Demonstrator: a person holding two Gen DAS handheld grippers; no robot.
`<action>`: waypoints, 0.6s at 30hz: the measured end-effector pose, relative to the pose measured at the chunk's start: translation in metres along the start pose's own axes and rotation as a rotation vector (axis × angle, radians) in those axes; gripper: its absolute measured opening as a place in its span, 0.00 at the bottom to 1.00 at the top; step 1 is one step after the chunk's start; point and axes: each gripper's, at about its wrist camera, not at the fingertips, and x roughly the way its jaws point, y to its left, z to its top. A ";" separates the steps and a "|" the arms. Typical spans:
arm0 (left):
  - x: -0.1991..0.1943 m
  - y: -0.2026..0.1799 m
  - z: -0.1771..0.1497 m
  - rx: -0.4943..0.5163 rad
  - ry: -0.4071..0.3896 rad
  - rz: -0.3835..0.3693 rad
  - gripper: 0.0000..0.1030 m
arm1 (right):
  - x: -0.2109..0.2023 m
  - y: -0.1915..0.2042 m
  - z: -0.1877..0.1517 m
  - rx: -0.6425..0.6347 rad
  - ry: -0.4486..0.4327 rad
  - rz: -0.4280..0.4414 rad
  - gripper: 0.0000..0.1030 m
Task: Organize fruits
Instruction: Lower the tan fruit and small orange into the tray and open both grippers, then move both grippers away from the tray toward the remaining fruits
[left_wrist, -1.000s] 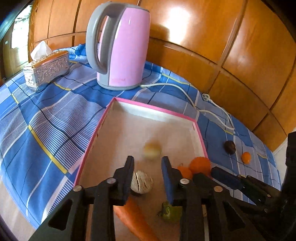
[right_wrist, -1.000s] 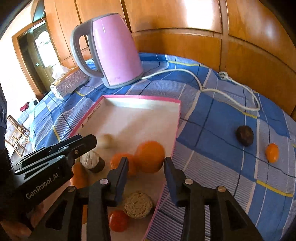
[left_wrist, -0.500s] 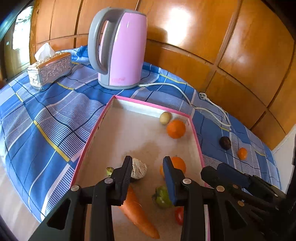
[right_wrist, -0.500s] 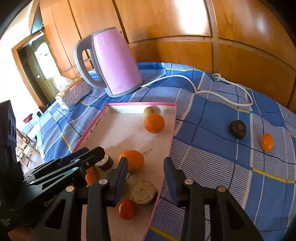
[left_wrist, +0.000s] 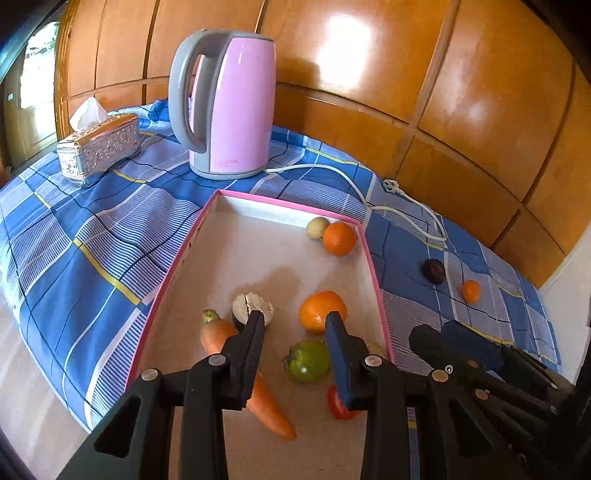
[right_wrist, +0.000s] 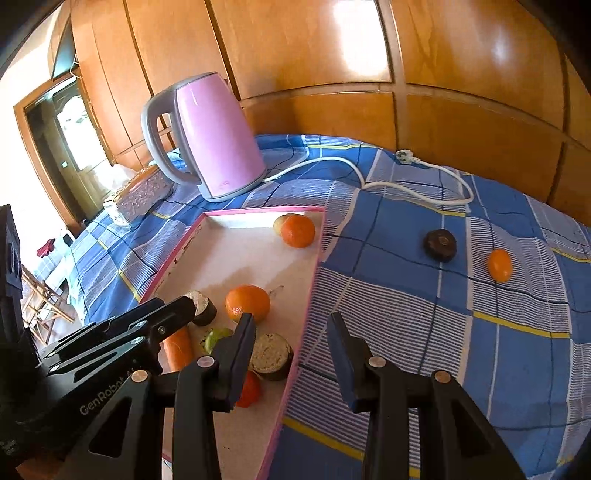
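Right wrist view, left claw (right_wrist: 184, 308) arm lettered "GenRobot.AI"

Pink electric kettle (left_wrist: 231, 107) with grey handle, upright at 12 o'clock on the blue checked cloth (left_wrist: 85, 236). Its white cord (left_wrist: 369, 199) trails toward 2 o'clock, plug (left_wrist: 390, 184) lying loose. Silver tissue box (left_wrist: 99, 147) at 10 o'clock, near the kettle. Wood-panelled wall (left_wrist: 406, 74) behind.
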 end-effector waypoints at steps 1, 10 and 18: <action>-0.001 -0.001 -0.001 0.003 0.000 -0.002 0.34 | -0.002 0.000 -0.001 -0.001 -0.003 -0.005 0.40; -0.011 -0.010 -0.013 0.035 -0.007 -0.011 0.34 | -0.018 -0.012 -0.012 0.035 -0.038 -0.040 0.39; -0.014 -0.026 -0.022 0.069 -0.005 -0.029 0.34 | -0.023 -0.025 -0.022 0.067 -0.041 -0.081 0.39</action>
